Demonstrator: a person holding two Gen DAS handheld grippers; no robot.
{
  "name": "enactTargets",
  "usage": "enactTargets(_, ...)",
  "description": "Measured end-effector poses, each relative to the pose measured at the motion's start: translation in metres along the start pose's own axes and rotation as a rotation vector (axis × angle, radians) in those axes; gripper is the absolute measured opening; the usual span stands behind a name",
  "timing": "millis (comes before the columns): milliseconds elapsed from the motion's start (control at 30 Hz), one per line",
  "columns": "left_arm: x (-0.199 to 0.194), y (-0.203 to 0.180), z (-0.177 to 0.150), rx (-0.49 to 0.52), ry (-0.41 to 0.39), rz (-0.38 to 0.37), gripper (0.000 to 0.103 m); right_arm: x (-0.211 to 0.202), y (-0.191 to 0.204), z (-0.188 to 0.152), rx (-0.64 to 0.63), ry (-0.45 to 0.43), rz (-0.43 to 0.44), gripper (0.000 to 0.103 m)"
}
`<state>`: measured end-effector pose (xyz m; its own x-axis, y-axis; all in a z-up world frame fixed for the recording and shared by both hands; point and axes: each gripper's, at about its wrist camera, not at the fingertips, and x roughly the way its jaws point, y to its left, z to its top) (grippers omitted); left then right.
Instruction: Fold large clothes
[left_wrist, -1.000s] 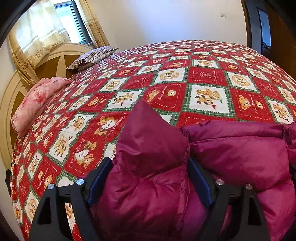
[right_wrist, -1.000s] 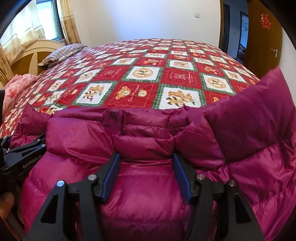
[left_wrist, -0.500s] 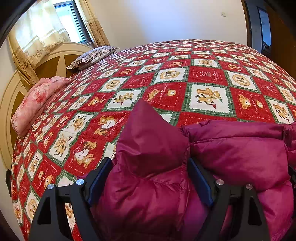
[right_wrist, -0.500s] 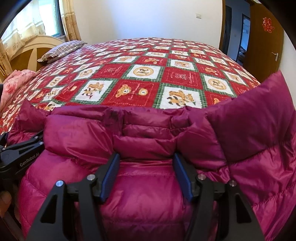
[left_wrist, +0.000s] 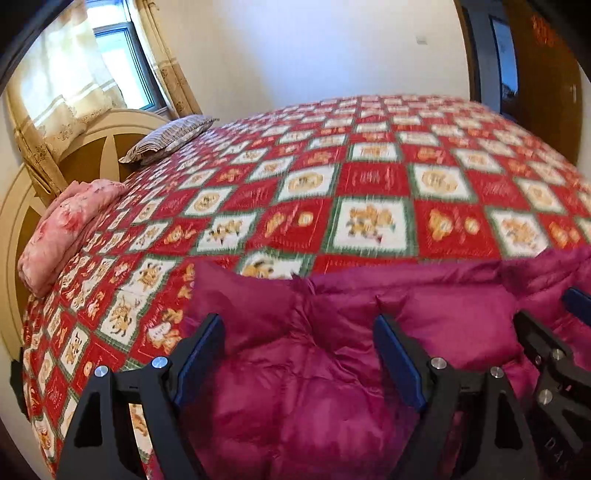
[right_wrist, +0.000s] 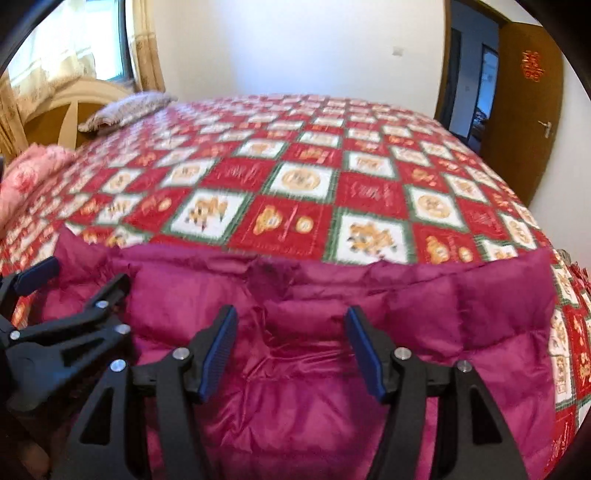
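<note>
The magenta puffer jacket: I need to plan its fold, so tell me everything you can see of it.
The magenta puffer jacket is quilted in puffy horizontal channels of shiny, thin, wrinkled fabric. It lies bunched at the near edge of the red patchwork bedspread, one corner sticking up on the left. The left gripper and the right gripper each straddle a thick fold with pads against the fabric. No zip or sleeves can be made out.

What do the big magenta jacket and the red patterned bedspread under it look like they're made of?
The puffer jacket looks like a thin, glossy synthetic shell, perhaps nylon, over soft filling: it shines, crinkles finely and bulges between stitched channels. The bedspread looks like matte woven or quilted cloth, possibly cotton, printed with red and white squares; motion blur hides its weave, so this is a guess.
</note>
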<state>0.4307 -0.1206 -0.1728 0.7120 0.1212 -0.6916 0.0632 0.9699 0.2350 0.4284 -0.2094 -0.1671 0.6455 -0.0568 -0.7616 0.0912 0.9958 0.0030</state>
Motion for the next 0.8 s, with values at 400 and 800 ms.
enactTargets(400,0.018,0.008,-0.009,-0.073,0.037,-0.061,0.091,0.026,0.000,-0.011,0.005,0.051,0.001,0.067)
enactTargets(800,0.020,0.003,-0.009,-0.058,0.040,-0.033,0.092,0.028,0.000,-0.012,-0.001,0.051,-0.006,0.068)
